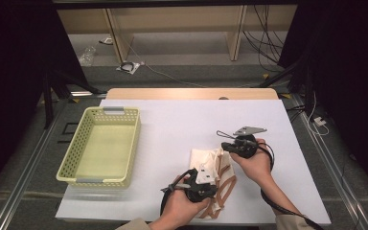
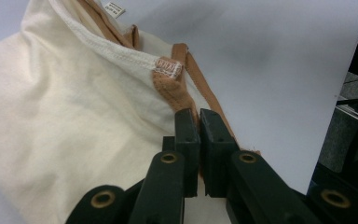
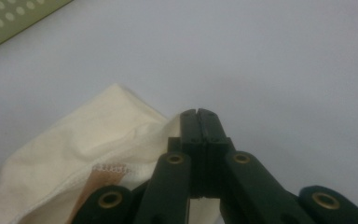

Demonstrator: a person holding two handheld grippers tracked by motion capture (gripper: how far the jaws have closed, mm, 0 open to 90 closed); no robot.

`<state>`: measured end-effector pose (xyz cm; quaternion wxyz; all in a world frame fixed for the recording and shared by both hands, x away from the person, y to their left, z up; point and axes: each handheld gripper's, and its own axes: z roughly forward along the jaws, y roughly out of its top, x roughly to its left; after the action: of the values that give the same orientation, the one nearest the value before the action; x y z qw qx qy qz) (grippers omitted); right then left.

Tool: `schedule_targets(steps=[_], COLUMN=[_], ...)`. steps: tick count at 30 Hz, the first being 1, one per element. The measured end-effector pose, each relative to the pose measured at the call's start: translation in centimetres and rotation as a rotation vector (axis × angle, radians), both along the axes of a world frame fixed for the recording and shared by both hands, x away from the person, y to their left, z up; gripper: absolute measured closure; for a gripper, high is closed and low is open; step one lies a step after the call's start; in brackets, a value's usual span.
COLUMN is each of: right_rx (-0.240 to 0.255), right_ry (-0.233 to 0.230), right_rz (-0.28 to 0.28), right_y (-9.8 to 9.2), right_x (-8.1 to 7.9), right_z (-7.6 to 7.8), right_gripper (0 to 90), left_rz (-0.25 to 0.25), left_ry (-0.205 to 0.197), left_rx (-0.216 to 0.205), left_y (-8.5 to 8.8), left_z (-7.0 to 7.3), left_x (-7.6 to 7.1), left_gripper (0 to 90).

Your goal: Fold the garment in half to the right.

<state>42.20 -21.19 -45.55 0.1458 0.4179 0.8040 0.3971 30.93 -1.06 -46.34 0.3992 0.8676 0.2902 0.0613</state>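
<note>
Cloth bag (image 1: 210,165): light, limp cotton, sags and bunches; best gripped at seams or the brown strap (image 2: 186,60), where it's doubled. It lies crumpled on the table (image 1: 172,129), near edge. Left claw (image 2: 199,122) pinched on the strap; hand low, nearest. Right claw (image 3: 198,114) clamped on the bag's far edge, wrist angled inward. Basket (image 1: 100,143) sits well apart to the left.

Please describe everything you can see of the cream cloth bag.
The cream cloth bag looks like soft cotton, with tan-brown straps stitched at its hem and a small white label. It lies crumpled and partly folded on the white table cover, right of the basket. The left gripper is shut on a strap; the right gripper pinches the bag's edge.
</note>
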Motion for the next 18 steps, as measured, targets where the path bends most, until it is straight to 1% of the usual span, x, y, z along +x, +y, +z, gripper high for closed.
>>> schedule_targets(steps=[7, 18], right_rx=[-0.003, -0.007], right_ry=[0.012, 0.017], right_rz=[0.0, 0.002], right_y=[0.03, -0.03], right_x=[-0.04, 0.0], right_z=[-0.05, -0.15], right_gripper=[90.0, 90.0], left_rz=[-0.001, -0.007], left_ry=[0.0, 0.005], left_rx=[0.0, 0.002], left_y=[-0.09, -0.29], left_z=[-0.1, -0.24], left_x=[-0.06, -0.07], left_gripper=[85.7, 85.7])
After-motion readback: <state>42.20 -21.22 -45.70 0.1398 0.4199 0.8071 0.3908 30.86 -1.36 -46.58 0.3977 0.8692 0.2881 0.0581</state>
